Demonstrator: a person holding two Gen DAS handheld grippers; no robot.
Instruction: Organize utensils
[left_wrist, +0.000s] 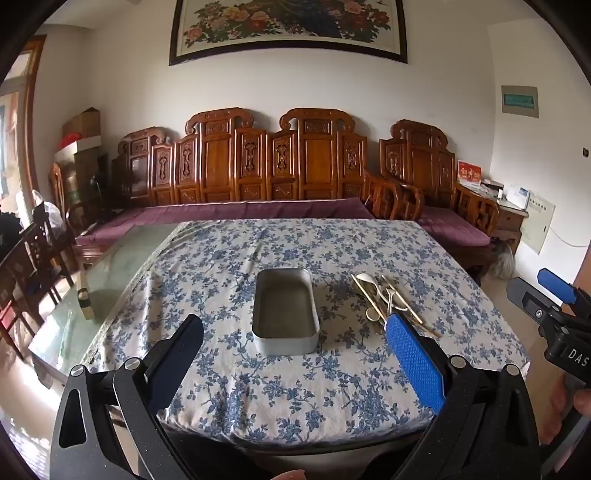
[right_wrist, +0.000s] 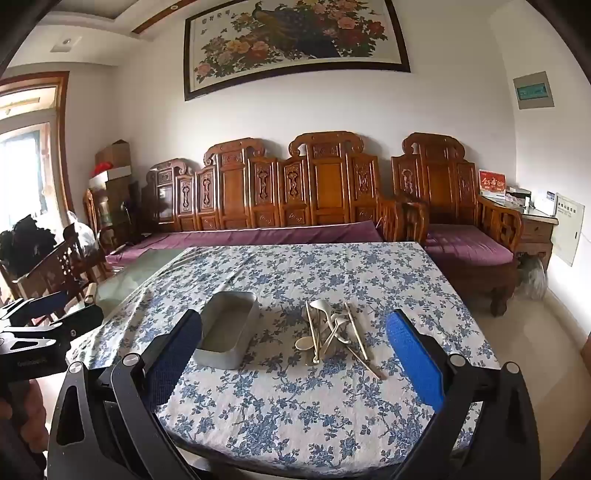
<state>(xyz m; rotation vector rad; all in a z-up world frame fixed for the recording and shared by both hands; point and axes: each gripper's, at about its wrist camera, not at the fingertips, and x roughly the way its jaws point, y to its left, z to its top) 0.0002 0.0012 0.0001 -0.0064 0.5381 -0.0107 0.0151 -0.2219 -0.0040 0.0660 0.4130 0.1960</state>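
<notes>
An empty grey metal tin (left_wrist: 285, 312) stands on the blue-flowered tablecloth (left_wrist: 258, 391); it also shows in the right wrist view (right_wrist: 227, 332). To its right lies a pile of pale spoons and chopsticks (left_wrist: 384, 301), also in the right wrist view (right_wrist: 332, 334). My left gripper (left_wrist: 295, 332) is open and empty, above the near table edge, facing the tin. My right gripper (right_wrist: 295, 328) is open and empty, facing the utensil pile. The right gripper also shows at the right edge of the left wrist view (left_wrist: 546, 295), and the left gripper at the left edge of the right wrist view (right_wrist: 48, 306).
A carved wooden sofa (left_wrist: 258, 177) with purple cushions runs behind the table. Wooden chairs (left_wrist: 33, 258) stand at the left beside a bare glass tabletop (left_wrist: 110, 266). A side cabinet (right_wrist: 535, 225) stands at the far right.
</notes>
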